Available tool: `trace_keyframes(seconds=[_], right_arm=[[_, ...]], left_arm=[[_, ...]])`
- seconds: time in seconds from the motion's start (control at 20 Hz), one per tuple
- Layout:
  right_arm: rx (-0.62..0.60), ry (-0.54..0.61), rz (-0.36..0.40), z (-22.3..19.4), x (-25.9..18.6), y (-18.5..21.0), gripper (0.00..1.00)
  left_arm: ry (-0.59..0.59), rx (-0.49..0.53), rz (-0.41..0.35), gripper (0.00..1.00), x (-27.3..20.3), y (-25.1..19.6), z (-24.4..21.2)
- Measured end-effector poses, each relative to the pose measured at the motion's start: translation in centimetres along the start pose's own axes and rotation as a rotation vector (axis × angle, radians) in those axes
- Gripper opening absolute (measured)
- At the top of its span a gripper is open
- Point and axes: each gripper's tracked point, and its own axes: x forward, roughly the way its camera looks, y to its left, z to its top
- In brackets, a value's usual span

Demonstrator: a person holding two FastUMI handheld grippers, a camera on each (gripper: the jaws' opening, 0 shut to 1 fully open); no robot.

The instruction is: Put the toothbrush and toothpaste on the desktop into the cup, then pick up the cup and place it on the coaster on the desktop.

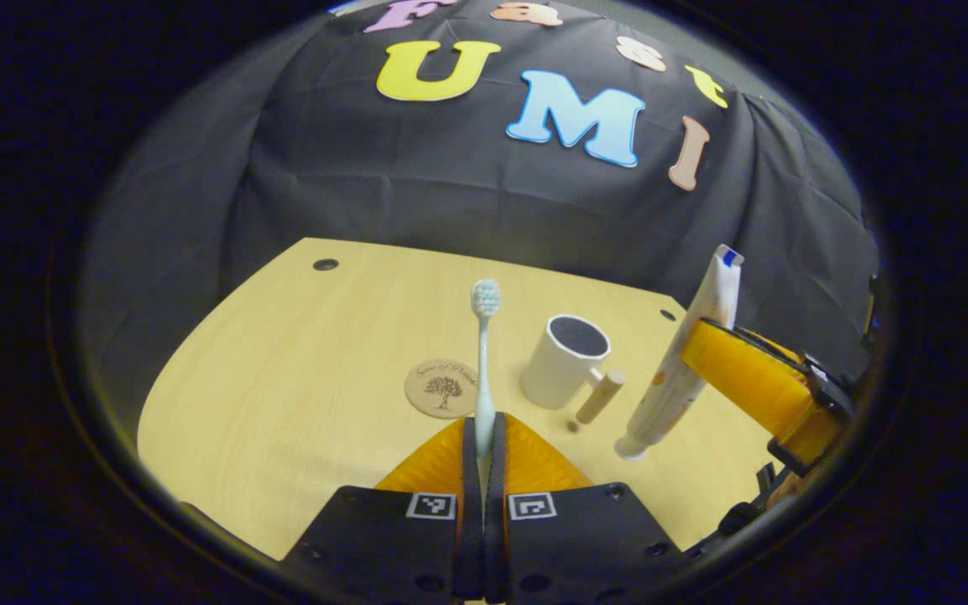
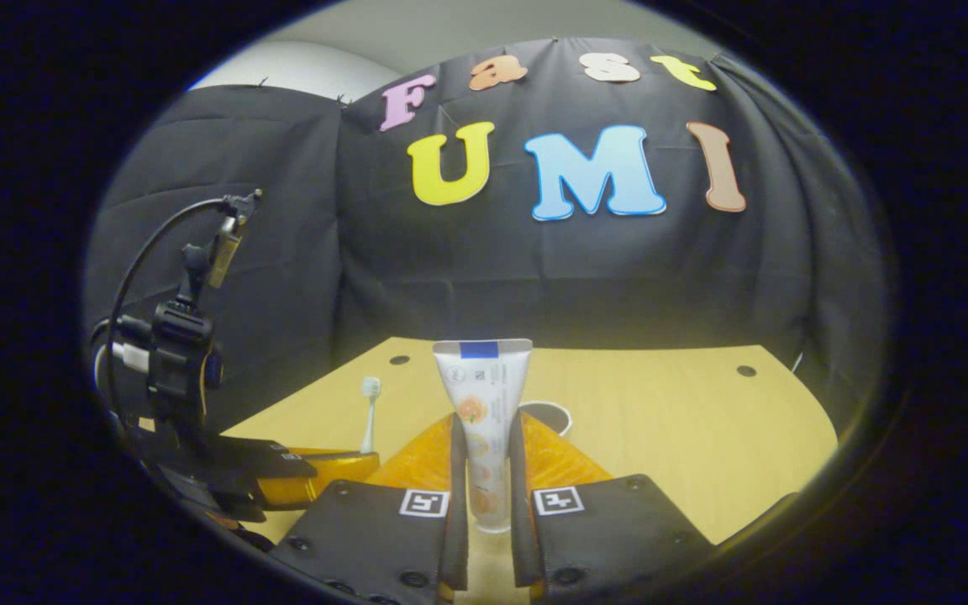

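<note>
My left gripper (image 1: pixel 484 437) is shut on a pale toothbrush (image 1: pixel 484 353), which stands upright with its bristle head at the top. A white cup (image 1: pixel 561 360) with a wooden handle stands on the desk just right of it, and a round wooden coaster (image 1: pixel 442 387) lies to its left. My right gripper (image 2: pixel 484 454) is shut on a white toothpaste tube (image 2: pixel 481 403), held upright with its flat end up. In the left gripper view the tube (image 1: pixel 686 353) hangs cap down above the desk, right of the cup. The cup's rim (image 2: pixel 544 413) peeks out behind the tube.
The light wooden desk (image 1: pixel 282 370) has small dark holes near its far corners. Black cloth walls close it in behind and on both sides. In the right gripper view the left gripper (image 2: pixel 316 466) with its cable and mount sits at the lower left.
</note>
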Motion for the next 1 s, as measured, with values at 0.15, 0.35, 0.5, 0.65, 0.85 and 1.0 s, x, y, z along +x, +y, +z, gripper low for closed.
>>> trace_keyframes(seconds=[0.15, 0.35, 0.5, 0.65, 0.85, 1.0], right_arm=[[0.005, -0.036, 0.002, 2.1, 1.6, -0.4, 0.23], [0.025, -0.106, -0.007, 4.4, 4.0, -1.5, 0.23], [0.033, -0.151, -0.041, 5.4, 5.8, -3.0, 0.23], [0.057, -0.171, -0.056, 5.5, 7.7, -3.9, 0.23], [0.058, -0.076, -0.080, 1.8, 11.4, -5.2, 0.23], [0.071, -0.005, -0.101, -0.7, 12.8, -5.8, 0.23]], left_arm=[[-0.074, 0.042, -0.030, 0.09, 0.1, -1.3, 2.8], [-0.158, 0.028, -0.073, 0.07, 1.0, -2.8, 6.0], [-0.220, 0.045, -0.083, 0.08, 1.3, -3.1, 7.9], [-0.251, 0.057, -0.089, 0.07, 1.3, -3.4, 8.8], [-0.263, 0.059, -0.089, 0.08, 1.2, -3.3, 9.2], [-0.270, 0.064, -0.091, 0.08, 1.1, -3.1, 9.4]])
